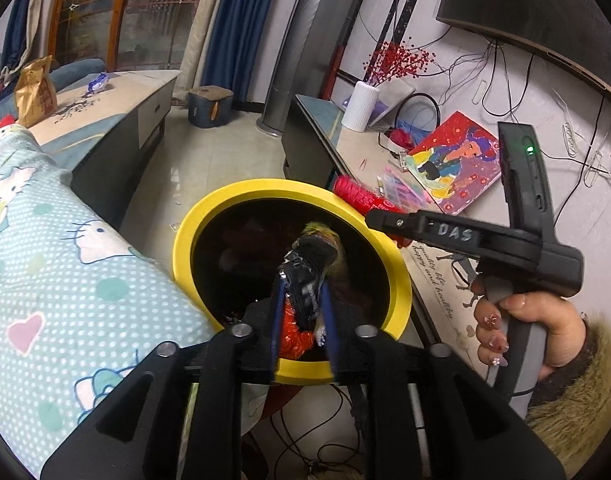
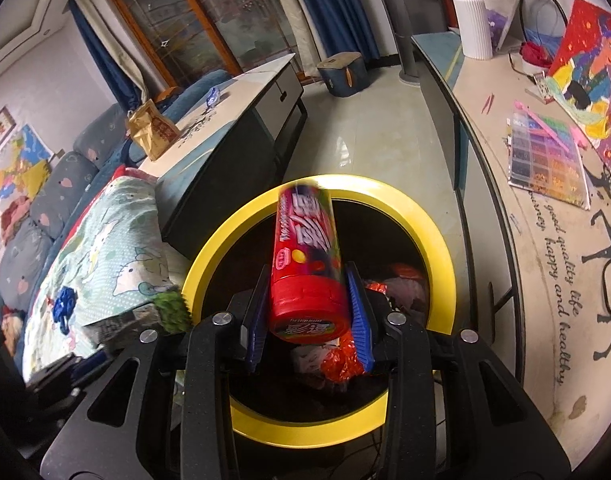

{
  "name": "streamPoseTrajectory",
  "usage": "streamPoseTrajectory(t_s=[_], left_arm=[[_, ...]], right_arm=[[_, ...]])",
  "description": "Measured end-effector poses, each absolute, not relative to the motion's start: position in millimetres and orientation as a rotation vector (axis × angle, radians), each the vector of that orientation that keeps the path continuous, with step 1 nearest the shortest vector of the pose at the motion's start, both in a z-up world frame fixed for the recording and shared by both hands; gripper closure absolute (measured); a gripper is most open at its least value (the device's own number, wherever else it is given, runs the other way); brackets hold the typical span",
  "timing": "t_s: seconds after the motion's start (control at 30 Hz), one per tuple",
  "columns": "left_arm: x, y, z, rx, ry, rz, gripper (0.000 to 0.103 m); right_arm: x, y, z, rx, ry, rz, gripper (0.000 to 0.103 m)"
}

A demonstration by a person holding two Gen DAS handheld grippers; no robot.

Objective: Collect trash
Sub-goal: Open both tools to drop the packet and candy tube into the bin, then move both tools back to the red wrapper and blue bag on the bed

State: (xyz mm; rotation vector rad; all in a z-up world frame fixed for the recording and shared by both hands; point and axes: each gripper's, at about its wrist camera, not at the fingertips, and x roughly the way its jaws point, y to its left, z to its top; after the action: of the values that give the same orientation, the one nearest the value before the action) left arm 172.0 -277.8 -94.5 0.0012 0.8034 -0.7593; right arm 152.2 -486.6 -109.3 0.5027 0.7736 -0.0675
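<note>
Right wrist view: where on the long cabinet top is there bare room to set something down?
Bare: the strip of cabinet top between the white vase and the bead tray, and the lettered stretch nearer than the tray. Crowded: around the painting.

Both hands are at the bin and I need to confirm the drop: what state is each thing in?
Trash bin: no lid on it, wrappers inside.
Red candy tube: capped, over the bin mouth, blurred.
Right tongs: open, pads clear of the tube.
Dark furry item: over the bin, between the left tongs.
Left tongs: slightly open, pads seemingly just off the item.
</note>
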Motion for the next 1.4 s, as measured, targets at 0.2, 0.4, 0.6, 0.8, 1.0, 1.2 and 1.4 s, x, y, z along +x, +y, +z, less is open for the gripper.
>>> streamPoseTrajectory(t_s=[0.2, 0.4, 0.6, 0.8, 1.0, 1.2, 1.4], left_arm=[[173, -267, -92, -0.056, 0.758, -0.745, 0.006], [167, -246, -80, -0.067, 0.717, -0.66, 0.007], [167, -212, -66, -0.098, 0.682, -0.552, 0.007], [166, -182, -52, -0.109, 0.635, -0.461, 0.007], [163, -153, -41, -0.115, 0.592, -0.379, 0.007], [161, -121, -36, -0.14, 0.568, -0.313, 0.007], [160, -95, -30, -0.17, 0.549, -0.258, 0.007]], right_arm=[[147, -500, -110, 0.571, 0.753, -0.108, 0.04], [147, -483, -98, 0.494, 0.728, -0.101, 0.035], [148, -456, -83, 0.414, 0.697, -0.045, 0.034], [148, -425, -70, 0.344, 0.676, 0.023, 0.033], [149, -392, -60, 0.276, 0.662, 0.096, 0.033], [149, -359, -55, 0.211, 0.66, 0.161, 0.031], [148, -330, -50, 0.163, 0.661, 0.212, 0.031]])
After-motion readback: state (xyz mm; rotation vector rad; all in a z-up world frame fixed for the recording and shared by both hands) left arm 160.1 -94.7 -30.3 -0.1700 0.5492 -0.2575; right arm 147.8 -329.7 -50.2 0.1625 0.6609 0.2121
